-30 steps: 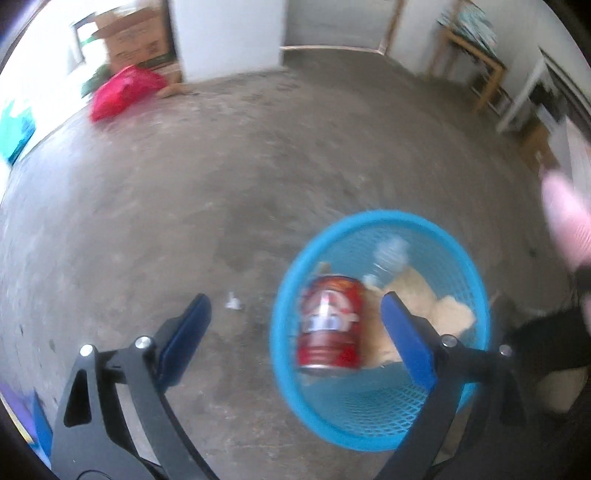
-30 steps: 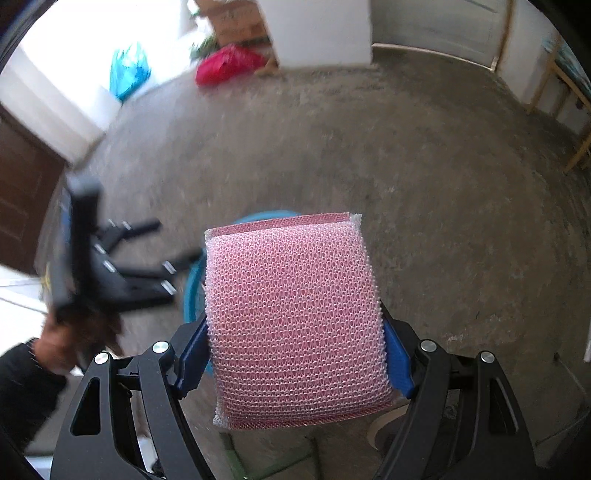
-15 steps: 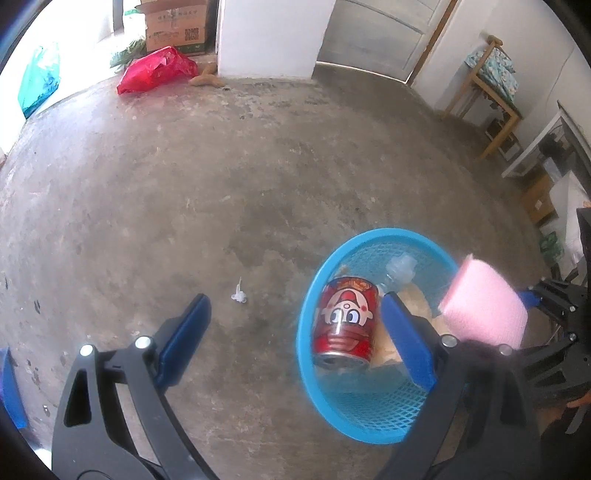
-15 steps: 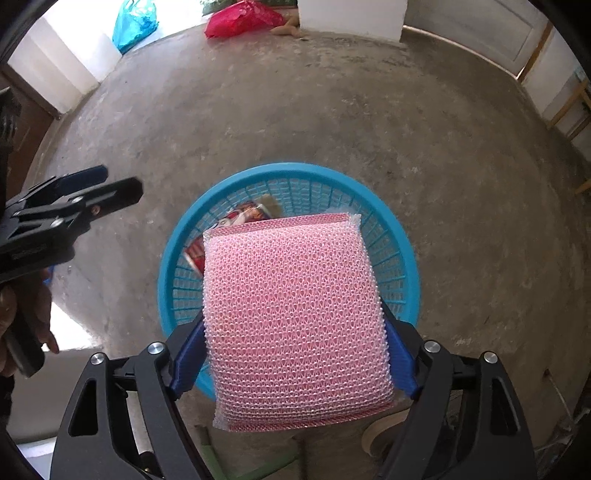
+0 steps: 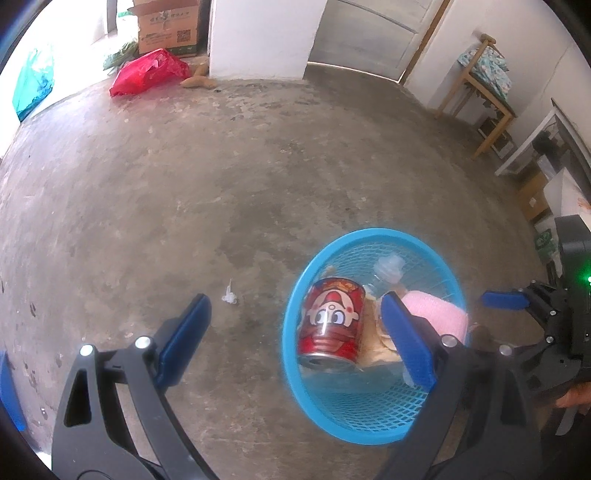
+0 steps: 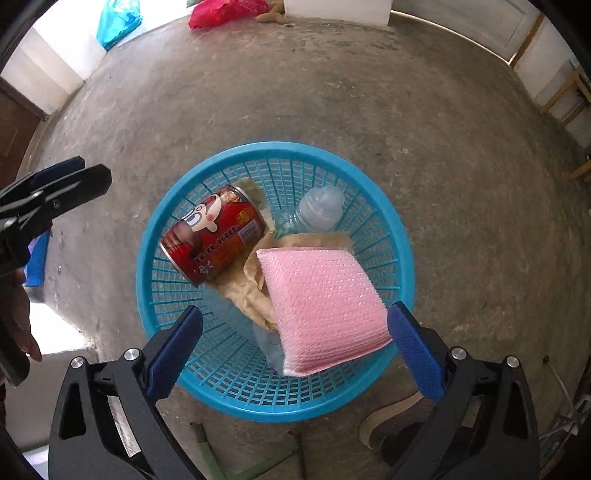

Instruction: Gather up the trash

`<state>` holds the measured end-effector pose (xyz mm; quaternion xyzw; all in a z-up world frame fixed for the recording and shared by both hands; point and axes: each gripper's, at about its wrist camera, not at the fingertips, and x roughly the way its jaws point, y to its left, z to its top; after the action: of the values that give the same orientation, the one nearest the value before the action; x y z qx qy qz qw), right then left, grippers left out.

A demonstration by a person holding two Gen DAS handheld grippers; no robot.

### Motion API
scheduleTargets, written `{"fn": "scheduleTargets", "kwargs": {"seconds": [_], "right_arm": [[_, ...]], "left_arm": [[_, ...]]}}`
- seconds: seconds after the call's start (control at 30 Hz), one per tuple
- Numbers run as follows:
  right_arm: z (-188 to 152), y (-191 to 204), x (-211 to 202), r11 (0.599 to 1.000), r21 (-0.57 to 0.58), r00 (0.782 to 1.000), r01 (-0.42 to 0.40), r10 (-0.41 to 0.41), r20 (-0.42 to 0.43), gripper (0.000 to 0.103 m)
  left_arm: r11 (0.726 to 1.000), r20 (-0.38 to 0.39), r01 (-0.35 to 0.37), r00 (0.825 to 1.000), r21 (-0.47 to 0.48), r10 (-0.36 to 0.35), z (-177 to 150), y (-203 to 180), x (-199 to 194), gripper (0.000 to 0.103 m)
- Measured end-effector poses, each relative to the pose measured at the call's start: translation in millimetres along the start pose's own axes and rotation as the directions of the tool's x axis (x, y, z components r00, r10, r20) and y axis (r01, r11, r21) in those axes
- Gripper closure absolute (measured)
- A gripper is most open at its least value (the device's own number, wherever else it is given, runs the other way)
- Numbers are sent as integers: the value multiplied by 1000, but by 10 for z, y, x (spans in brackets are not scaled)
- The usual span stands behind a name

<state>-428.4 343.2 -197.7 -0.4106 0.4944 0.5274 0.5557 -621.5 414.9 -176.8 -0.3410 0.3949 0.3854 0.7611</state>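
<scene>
A blue mesh basket (image 6: pixel 395 236) stands on the concrete floor. It holds a red can (image 6: pixel 218 236), a clear plastic bottle (image 6: pixel 317 210), crumpled tan paper (image 6: pixel 251 291) and a pink sponge (image 6: pixel 325 306). My right gripper (image 6: pixel 295 343) is open above the basket's near rim, and the sponge lies loose between its fingers. My left gripper (image 5: pixel 295 339) is open and empty at the basket's left side (image 5: pixel 291 332). The can (image 5: pixel 330 325) and sponge (image 5: pixel 436 314) show in the left wrist view. A small white scrap (image 5: pixel 229 297) lies on the floor.
A red bag (image 5: pixel 147 72), a cardboard box (image 5: pixel 168 26) and a teal bag (image 5: pixel 31 86) sit at the far wall. A wooden stool (image 5: pixel 476 92) and white furniture (image 5: pixel 535 147) stand at the right. A blue object (image 6: pixel 37 258) lies at the left.
My right gripper opened and the pink sponge dropped into the basket. The left gripper swung slightly left and stayed open.
</scene>
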Motion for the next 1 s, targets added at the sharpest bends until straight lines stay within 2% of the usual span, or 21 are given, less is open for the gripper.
{"fn": "scheduleTargets", "kwargs": {"seconds": [0.17,0.3,0.43,0.63,0.8,1.0], "right_arm": [[0,-8,-74,1000,-1,1000,19,-19,20,6],[-32,-38,-216,997,6,996,77,-78,44,6],[-69,-132,-474,990,66,986,121,-128,103,6],[-142,-294,-840,979,168,970,113,-146,195,6],[-221,-375,-990,970,224,963,95,-147,227,6],[-269,-408,-1101,960,266,953,90,-160,256,6]], "left_arm": [[1000,-3,-1,1000,19,1,-10,-93,-30,14],[1000,-7,-12,1000,23,12,-9,-201,-105,14],[1000,-8,-20,1000,14,20,-42,-357,-211,14],[996,-3,-42,999,76,42,-119,-649,-305,14],[987,-22,-79,996,137,83,-250,-847,-298,12],[981,-68,-123,989,151,134,-331,-901,-204,11]]}}
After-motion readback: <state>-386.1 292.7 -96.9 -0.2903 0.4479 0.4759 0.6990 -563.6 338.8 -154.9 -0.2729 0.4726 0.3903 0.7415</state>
